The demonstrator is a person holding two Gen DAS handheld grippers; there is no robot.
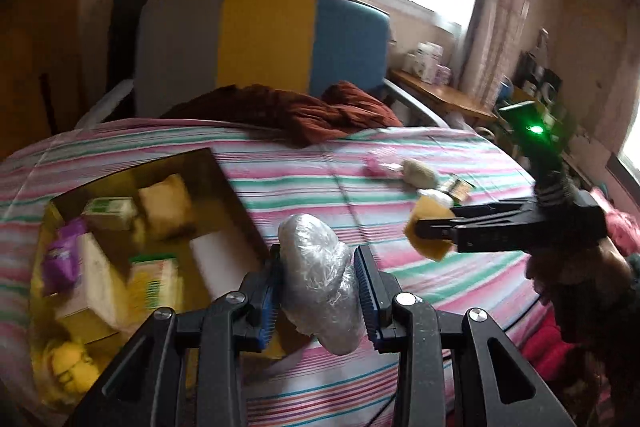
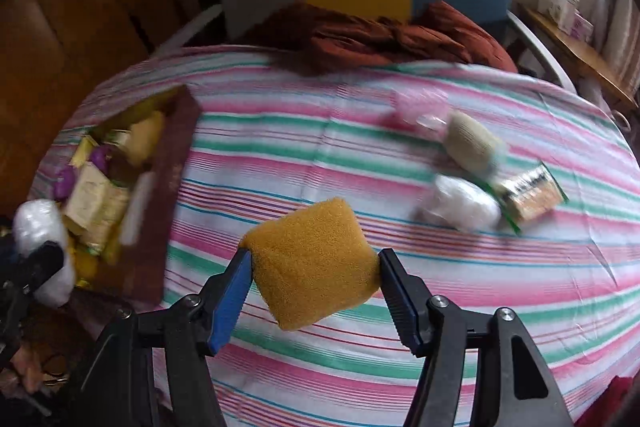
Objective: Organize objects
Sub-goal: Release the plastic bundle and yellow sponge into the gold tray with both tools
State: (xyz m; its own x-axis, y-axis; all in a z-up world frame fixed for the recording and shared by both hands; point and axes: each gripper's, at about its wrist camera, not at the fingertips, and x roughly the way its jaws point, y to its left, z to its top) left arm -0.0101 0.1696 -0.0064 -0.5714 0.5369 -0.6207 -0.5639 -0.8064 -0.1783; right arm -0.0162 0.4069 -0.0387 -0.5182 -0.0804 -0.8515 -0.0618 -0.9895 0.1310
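the left gripper is clamped on a plastic-wrapped bundle, held in the air above the striped bedspread just beside the open box that already holds packets and sponges. the bundle looks light and squashy, its film crinkled and probably slick, so the mid-body pinch it has now seems right; a hold nearer an end could let it slide out. the right gripper grips a yellow sponge across two opposite sides, also lifted clear of the bed. the sponge looks very light and soft, rough enough not to slip, and it dents under the pads, so it likely needs only gentle pressure. a few small items lie well apart from the box on the far side of the bed, too blurred to identify with confidence.
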